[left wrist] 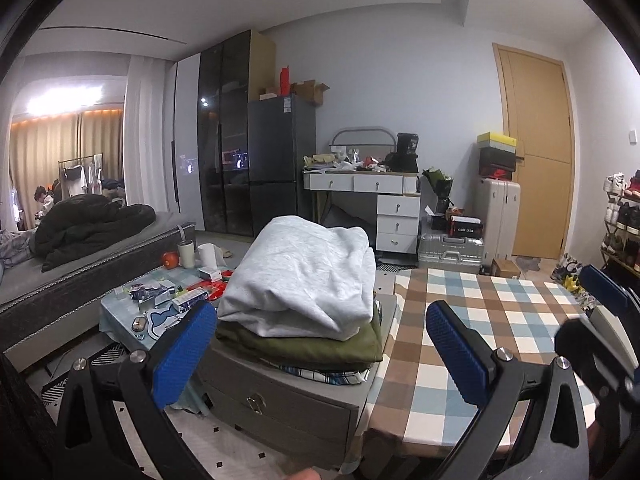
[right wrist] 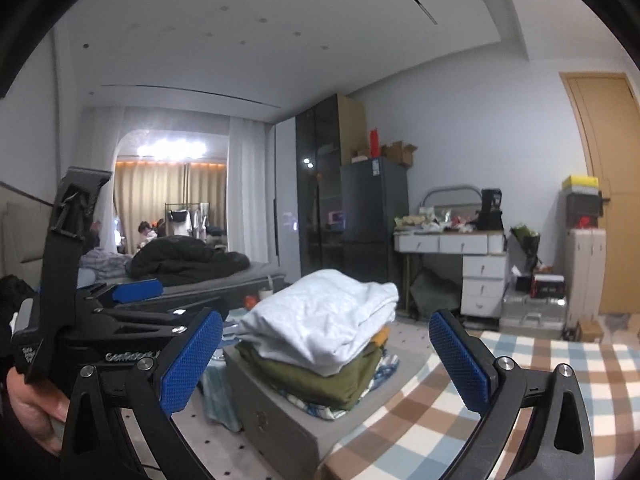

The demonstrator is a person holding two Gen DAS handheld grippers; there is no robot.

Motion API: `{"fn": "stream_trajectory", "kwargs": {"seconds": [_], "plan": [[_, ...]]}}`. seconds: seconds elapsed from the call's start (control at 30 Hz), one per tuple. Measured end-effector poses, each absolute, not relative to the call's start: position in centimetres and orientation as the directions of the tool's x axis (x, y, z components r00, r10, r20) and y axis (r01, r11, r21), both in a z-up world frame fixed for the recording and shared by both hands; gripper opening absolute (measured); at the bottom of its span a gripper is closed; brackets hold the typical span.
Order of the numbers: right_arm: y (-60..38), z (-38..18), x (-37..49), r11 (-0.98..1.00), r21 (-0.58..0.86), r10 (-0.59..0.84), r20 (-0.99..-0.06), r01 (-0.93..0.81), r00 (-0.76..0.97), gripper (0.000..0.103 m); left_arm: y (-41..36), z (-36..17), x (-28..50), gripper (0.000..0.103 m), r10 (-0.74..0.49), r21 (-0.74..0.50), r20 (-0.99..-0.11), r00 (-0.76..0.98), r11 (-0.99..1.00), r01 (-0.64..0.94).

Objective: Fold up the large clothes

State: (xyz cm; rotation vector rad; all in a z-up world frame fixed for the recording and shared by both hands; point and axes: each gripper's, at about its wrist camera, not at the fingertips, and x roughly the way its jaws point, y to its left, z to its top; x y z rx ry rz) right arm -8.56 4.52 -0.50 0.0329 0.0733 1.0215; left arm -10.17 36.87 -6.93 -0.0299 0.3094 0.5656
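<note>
Two grippers, both spread wide and grasping nothing, face a stack of folded clothes. The landmark is the grey drawer cabinet [left wrist: 280, 404], which carries the stack: a light grey folded garment [left wrist: 304, 276] lies on top, resting on an olive green folded garment [left wrist: 300, 346], with a plaid piece [left wrist: 320, 374] showing beneath at the cabinet's front edge. The left gripper [left wrist: 320, 344] is released in front of the cabinet, its blue pads [left wrist: 182, 354] apart and clear of the cloth. The right gripper [right wrist: 326, 360] is likewise released before the cabinet. To the cabinet's right stands a table under a checked tablecloth [left wrist: 480, 320], touching or just beside it. Left of the cabinet sits a low cluttered table [left wrist: 120, 304].
</note>
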Motion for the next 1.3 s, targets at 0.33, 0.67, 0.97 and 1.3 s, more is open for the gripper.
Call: {"fn": "stream_trajectory", "kwargs": {"seconds": [0.33,0.67,0.97,1.3], "plan": [[4.2,-1.1,-7.9,0.527,0.111,0.850,-0.060,-0.842,0.524,0.103,37.1,-8.2,-10.2,0.102,0.527,0.058,-0.319,0.787,0.840,-0.539],[3.5,-1.2,-8.0,0.538,0.129,0.842,-0.053,-0.833,0.536,0.103,35.9,-8.0,-10.2,0.102,0.516,0.078,-0.326,0.792,0.850,-0.521],[3.3,-1.0,-8.0,0.538,0.144,0.842,-0.049,-0.830,0.537,0.103,35.7,-7.7,-10.2,0.102,0.505,0.078,-0.331,0.797,0.857,-0.510],[3.3,-0.9,-8.1,0.546,0.149,0.837,-0.052,-0.825,0.545,0.103,35.8,-7.7,-9.7,0.102,0.491,0.076,-0.344,0.801,0.864,-0.497]]}}
